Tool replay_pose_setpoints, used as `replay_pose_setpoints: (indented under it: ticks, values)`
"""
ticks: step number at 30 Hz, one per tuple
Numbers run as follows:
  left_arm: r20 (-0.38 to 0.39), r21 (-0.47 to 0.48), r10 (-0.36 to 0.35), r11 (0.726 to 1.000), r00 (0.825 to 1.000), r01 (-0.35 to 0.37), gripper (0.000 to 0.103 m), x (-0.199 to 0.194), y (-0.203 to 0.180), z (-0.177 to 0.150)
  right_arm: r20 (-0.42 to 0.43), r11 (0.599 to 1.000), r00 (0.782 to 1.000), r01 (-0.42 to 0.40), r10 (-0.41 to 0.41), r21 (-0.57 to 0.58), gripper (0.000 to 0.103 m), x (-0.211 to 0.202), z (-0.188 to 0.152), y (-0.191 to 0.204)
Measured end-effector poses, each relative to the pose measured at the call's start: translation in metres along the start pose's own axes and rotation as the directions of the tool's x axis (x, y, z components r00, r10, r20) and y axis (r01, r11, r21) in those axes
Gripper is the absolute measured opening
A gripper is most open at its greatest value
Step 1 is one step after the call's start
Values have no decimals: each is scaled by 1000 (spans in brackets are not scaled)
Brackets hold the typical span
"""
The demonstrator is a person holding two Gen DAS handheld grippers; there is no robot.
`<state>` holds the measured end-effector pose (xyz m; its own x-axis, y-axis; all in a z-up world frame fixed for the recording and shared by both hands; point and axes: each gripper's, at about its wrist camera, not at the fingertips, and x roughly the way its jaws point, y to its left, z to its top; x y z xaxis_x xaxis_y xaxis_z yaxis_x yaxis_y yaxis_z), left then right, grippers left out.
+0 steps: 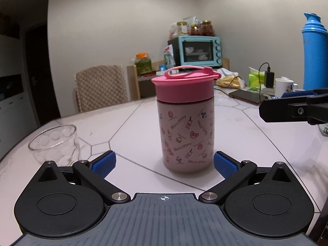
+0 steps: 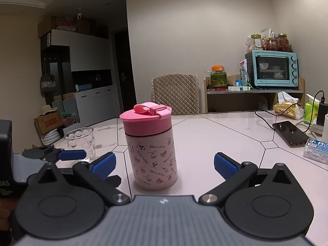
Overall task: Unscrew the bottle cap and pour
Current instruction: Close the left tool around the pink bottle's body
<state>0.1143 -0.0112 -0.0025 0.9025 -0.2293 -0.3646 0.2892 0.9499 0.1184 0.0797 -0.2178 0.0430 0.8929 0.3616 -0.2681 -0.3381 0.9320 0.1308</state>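
Blue-padded fingers of the left hand-held gripper stand spread wide, holding nothing, low over the pale hexagon-tiled counter. Straight ahead between them, just past the tips and untouched, the bottle stands upright — a pale pink body with a cartoon print, its pink cap screwed on and a loop strap lying across the top. Bare counter lies on both sides of the bottle. To the left a clear drinking glass stands upright close to the counter's curved near edge, well apart from the bottle.

From the right wrist view, the right hand-held gripper is likewise spread wide and holding nothing; the bottle sits slightly left of the midline between its fingers, close to the tips but not touching. In the left wrist view this gripper reaches in from the right edge, level with the bottle's neck and clear of it.

Farther right — beyond a broad stretch of open counter — lie a dark phone with a cable, a white mug and a tall blue flask. A padded chair back rises behind the counter's far edge.
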Motion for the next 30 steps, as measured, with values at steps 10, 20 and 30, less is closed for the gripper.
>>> replay_pose_setpoints:
  ticks: [10,20,30]
  values:
    - [33,19,-64,998,997,64,103,21,6,7,21,1000,1000,-4,4,-11,103,7,10,1]
    - [71,50,-162,986,984,158,103,41,12,12,31,1000,1000,-5,6,-18,103,14,15,2]
    - [84,63,-199,979,976,194,103,51,13,14,30,999,999,-24,25,-28,103,19,15,3]
